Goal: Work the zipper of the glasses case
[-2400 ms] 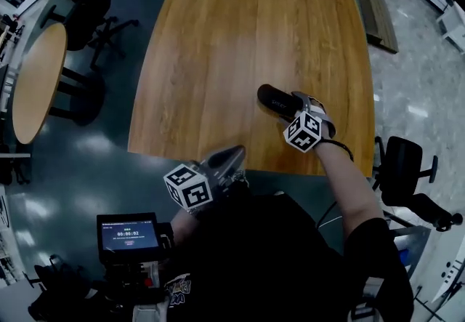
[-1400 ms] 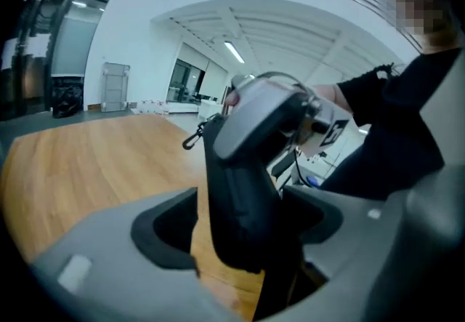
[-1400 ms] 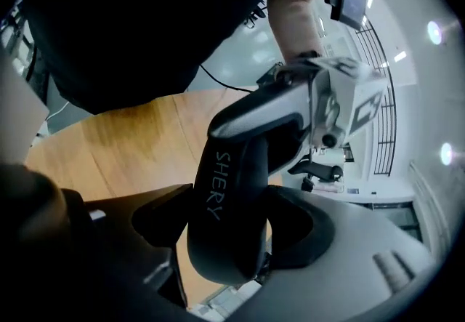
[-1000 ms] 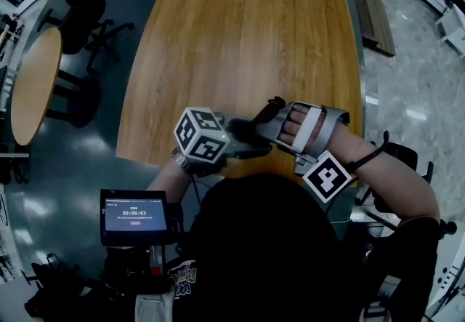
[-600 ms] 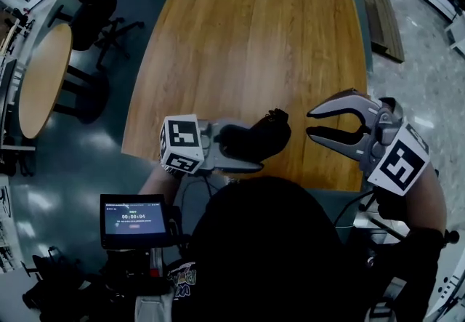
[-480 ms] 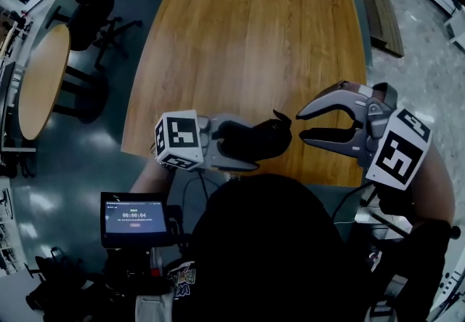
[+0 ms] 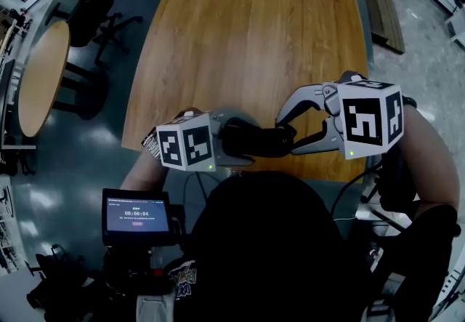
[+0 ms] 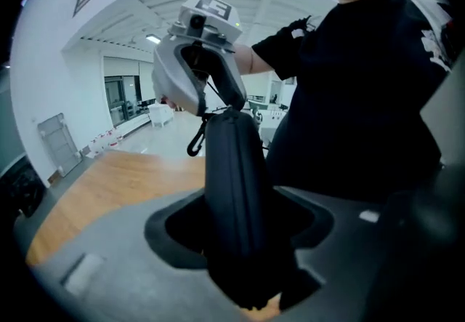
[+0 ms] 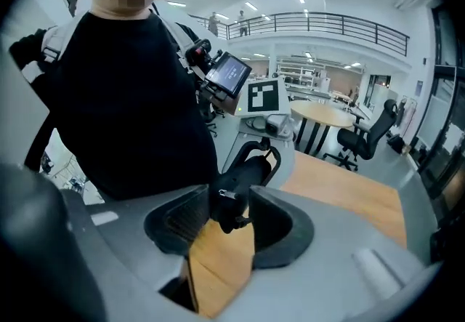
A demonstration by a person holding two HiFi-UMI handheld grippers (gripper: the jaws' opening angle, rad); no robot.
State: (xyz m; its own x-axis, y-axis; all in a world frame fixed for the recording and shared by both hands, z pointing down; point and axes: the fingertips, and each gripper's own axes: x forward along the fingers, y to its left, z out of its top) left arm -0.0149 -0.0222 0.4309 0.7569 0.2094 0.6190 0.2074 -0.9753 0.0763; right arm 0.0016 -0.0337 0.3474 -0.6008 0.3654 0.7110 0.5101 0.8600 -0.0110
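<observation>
Black case [image 7: 261, 140] up in the air, over the near edge of the table [image 7: 247, 37], close to the person's chest! Left gripper [image 8: 243, 233] is clamped tight round its left end. Right gripper [image 9: 231, 213] has just been spreading its jaws, and they stand half apart around the right end, with the small silver pull [image 9: 221, 195] between them and nothing pinched yet. Danger here: that pull is tiny, so the pads could close on the shell instead and drag nothing. A hard tug could also twist the case out of the left grip and drop it off the table. Writing? No brand shows on the case, only the screen [image 7: 138, 214] at near left, reading 00:00:04.
</observation>
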